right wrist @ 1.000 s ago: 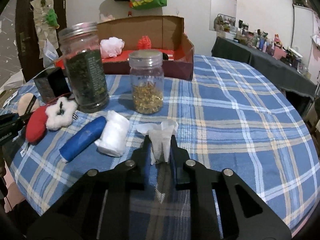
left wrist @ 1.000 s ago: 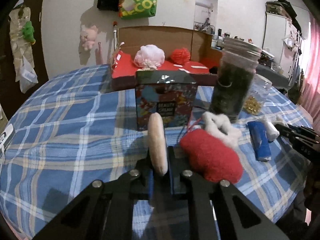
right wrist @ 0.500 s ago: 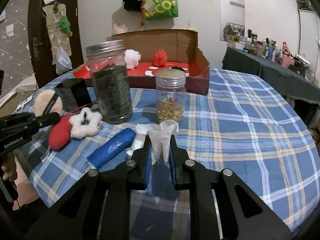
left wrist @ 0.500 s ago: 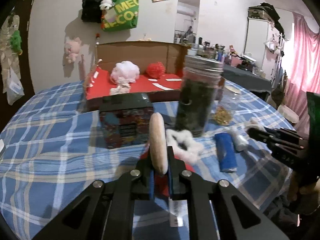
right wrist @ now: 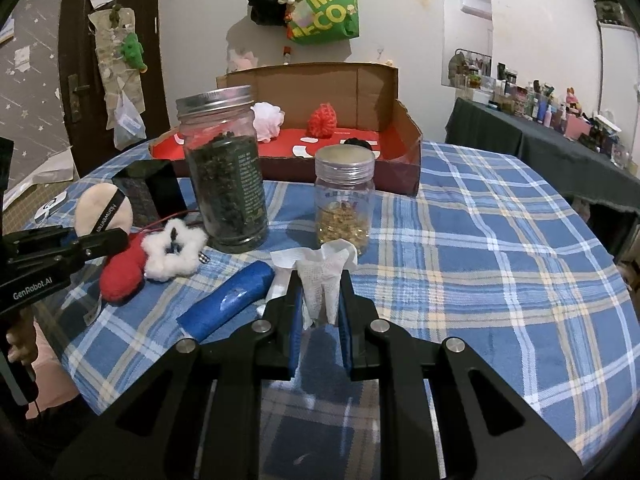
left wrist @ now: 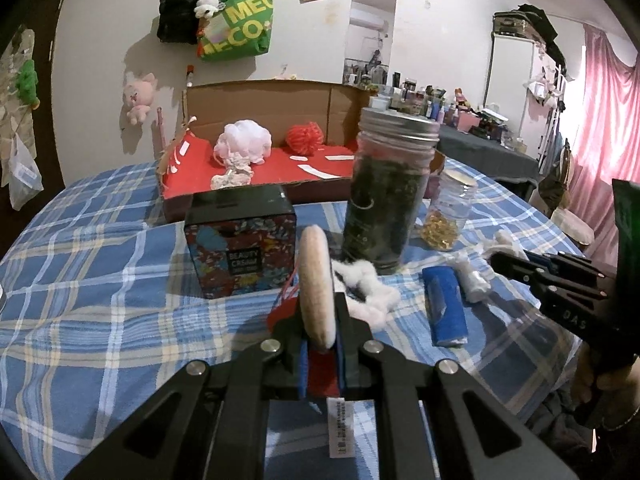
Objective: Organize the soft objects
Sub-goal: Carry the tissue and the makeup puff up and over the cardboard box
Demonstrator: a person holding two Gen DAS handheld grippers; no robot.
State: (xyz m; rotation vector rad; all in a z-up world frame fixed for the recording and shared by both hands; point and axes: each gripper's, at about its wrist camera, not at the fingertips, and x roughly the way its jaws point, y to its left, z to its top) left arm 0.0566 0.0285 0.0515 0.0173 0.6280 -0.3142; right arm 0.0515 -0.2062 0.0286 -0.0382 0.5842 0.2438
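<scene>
My left gripper (left wrist: 320, 310) is shut on a round beige powder puff (left wrist: 316, 276), seen edge-on, held above a red plush with white fluffy trim (right wrist: 120, 276). From the right wrist view the left gripper (right wrist: 102, 242) sits at the table's left edge with the puff (right wrist: 100, 208) upright in it. My right gripper (right wrist: 320, 300) is shut on a crumpled white tissue (right wrist: 326, 276) just above the checked cloth. A cardboard box with a red floor (left wrist: 260, 104) stands at the back, holding a pink bath pouf (left wrist: 242, 148) and a red pom (left wrist: 304, 140).
A tall jar of dark leaves (left wrist: 388, 192), a small jar of golden capsules (right wrist: 344, 208) and a patterned beauty-cream box (left wrist: 240, 248) stand between the grippers and the cardboard box. A blue roll (right wrist: 228, 300) and a white roll (left wrist: 474, 280) lie on the cloth.
My left gripper has lifted a little and swung right with the puff, so the red plush now lies under it. The right gripper keeps the tissue and has tilted slightly upward.
</scene>
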